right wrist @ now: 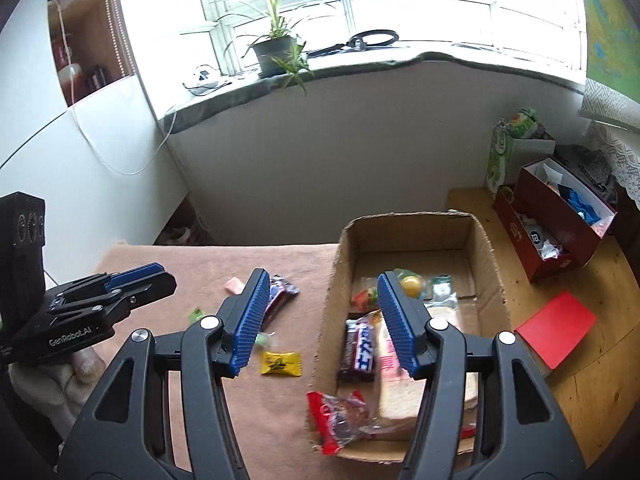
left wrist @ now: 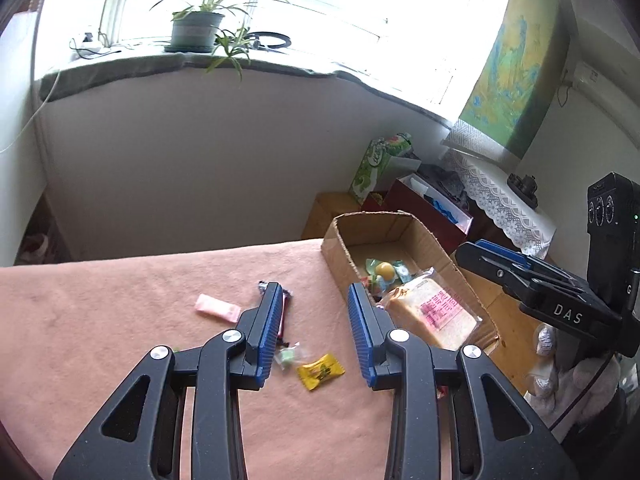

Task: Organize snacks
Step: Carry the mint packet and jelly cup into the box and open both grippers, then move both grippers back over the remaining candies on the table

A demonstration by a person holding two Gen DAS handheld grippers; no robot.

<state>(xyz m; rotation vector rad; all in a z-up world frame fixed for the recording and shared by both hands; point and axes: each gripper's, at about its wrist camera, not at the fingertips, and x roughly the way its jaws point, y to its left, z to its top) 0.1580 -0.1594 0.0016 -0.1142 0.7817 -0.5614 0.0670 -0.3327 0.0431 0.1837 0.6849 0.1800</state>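
Left wrist view: my left hand-held gripper [left wrist: 316, 320] hangs over the bench [left wrist: 100, 320], jaws apart and holding nothing. Below lie a pink sweet [left wrist: 217, 308], a yellow sweet [left wrist: 320, 371] and a dark bar [left wrist: 282, 312]. The cardboard box [left wrist: 340, 236] stands at the bench edge with bread [left wrist: 432, 312] inside.

Right wrist view: my right hand-held gripper [right wrist: 320, 320] stands wide and empty above the box rim. A chocolate bar [right wrist: 360, 350] and a red packet [right wrist: 340, 420] lie inside.

Judgement: one drop-off looks finished, and collecting is in hand. The next move calls for lowering onto a loose sweet and closing.
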